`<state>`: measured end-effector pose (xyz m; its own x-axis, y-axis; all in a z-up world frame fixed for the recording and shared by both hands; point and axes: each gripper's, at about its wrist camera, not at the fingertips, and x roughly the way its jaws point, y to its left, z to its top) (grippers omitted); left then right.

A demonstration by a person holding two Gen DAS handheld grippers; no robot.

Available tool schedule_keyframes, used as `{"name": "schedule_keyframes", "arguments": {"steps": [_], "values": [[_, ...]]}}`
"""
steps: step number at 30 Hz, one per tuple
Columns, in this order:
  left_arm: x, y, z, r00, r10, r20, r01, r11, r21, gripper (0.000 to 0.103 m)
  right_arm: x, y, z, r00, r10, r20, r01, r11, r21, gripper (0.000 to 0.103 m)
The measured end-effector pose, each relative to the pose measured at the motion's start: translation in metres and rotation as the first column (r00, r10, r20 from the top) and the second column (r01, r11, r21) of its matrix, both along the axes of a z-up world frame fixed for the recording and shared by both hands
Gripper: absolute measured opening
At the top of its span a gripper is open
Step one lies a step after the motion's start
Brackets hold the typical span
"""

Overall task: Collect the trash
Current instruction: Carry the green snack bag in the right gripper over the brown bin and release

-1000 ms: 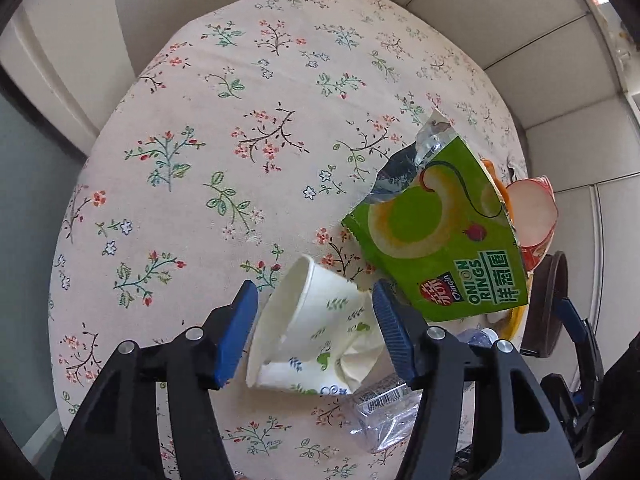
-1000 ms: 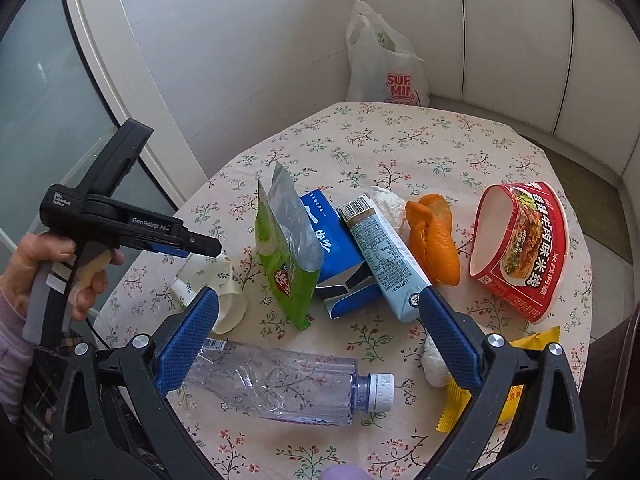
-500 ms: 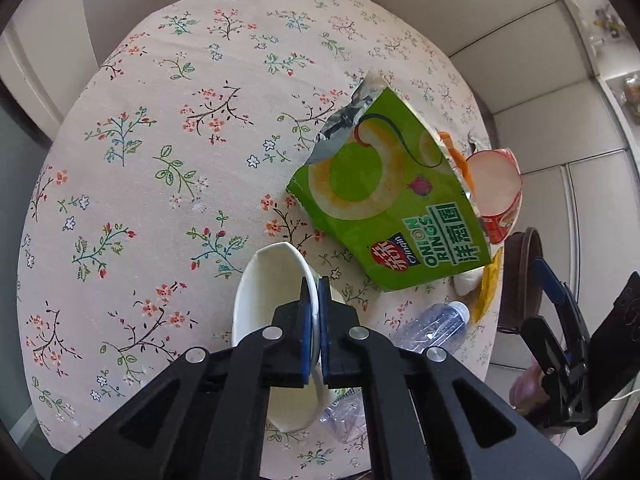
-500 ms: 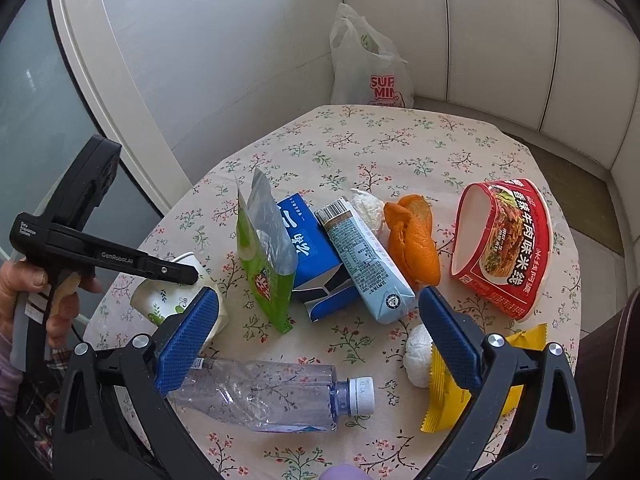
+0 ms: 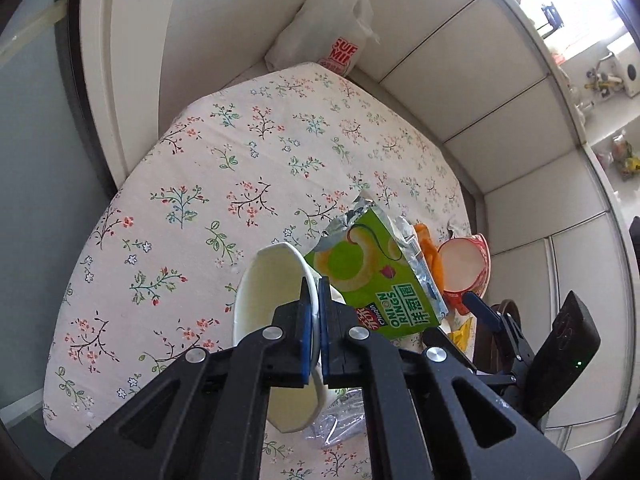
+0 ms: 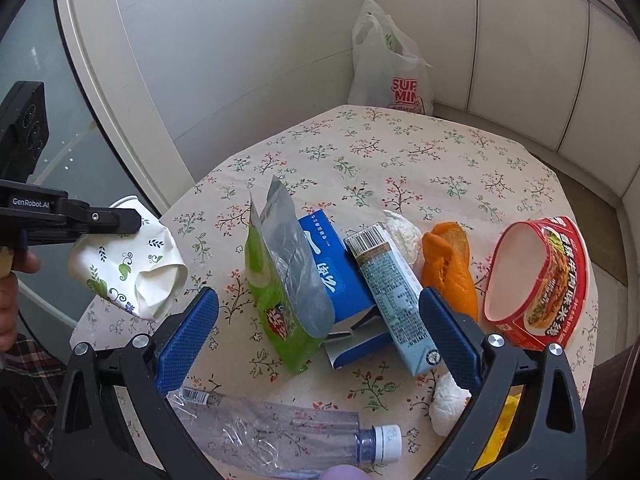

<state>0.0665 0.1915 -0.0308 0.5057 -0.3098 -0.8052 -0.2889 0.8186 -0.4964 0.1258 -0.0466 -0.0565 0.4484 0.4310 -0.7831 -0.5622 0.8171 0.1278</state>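
Left gripper (image 5: 315, 320) clamped on crumpled paper cup (image 6: 132, 264), pinching its wall and holding it above the table (image 5: 240, 160), probably for bagging. Right gripper (image 6: 320, 332) spread wide over remaining litter.

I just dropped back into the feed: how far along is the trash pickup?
Early. The left hand-held gripper has pinched the crumpled paper cup off the table. The right hand-held gripper is open over the plastic bottle. Snack bag, cartons, orange peel and noodle bowl remain.
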Motion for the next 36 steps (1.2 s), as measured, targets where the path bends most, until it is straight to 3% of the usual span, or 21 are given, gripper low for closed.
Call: {"name": "schedule_keyframes", "arguments": {"steps": [4,6,7,11,19,26,31,36], "values": [[0.004,0.0,-0.005,1.0,-0.002,-0.008,0.002,1.0,-0.001,0.003,0.009,0.011,-0.01,1.0,0.005,-0.02,-0.005,1.0,-0.012,0.095],[0.005,-0.001,-0.004,1.0,0.003,-0.006,-0.003,1.0,-0.001,0.003,0.01,0.016,-0.015,0.999,0.034,-0.027,-0.035,0.999,-0.018,0.063],[0.006,-0.002,-0.004,1.0,0.006,-0.002,-0.006,1.0,0.0,0.003,0.012,0.019,-0.018,0.998,0.041,-0.056,-0.043,0.999,-0.028,0.032],[0.006,-0.002,-0.001,1.0,0.013,0.013,-0.013,1.0,0.001,0.003,0.009,0.019,-0.02,0.997,0.039,-0.071,-0.04,0.999,-0.015,0.006],[0.007,0.004,0.003,0.999,0.039,0.035,-0.037,0.998,-0.057,0.003,-0.001,-0.008,0.021,1.0,-0.013,-0.007,0.014,0.992,0.126,0.001],[0.012,-0.005,0.01,0.997,0.038,0.06,-0.032,0.994,-0.1,0.003,-0.011,-0.057,0.074,0.987,-0.13,0.093,0.104,0.964,0.244,0.001],[0.017,-0.027,0.02,0.995,-0.004,0.104,0.019,0.989,-0.144,0.003,-0.023,-0.113,0.11,0.946,-0.273,0.177,0.21,0.929,0.306,0.001],[0.026,-0.058,0.03,0.989,-0.052,0.135,0.074,0.985,-0.157,0.003,-0.032,-0.179,0.13,0.879,-0.428,0.211,0.345,0.875,0.339,0.001]]}}
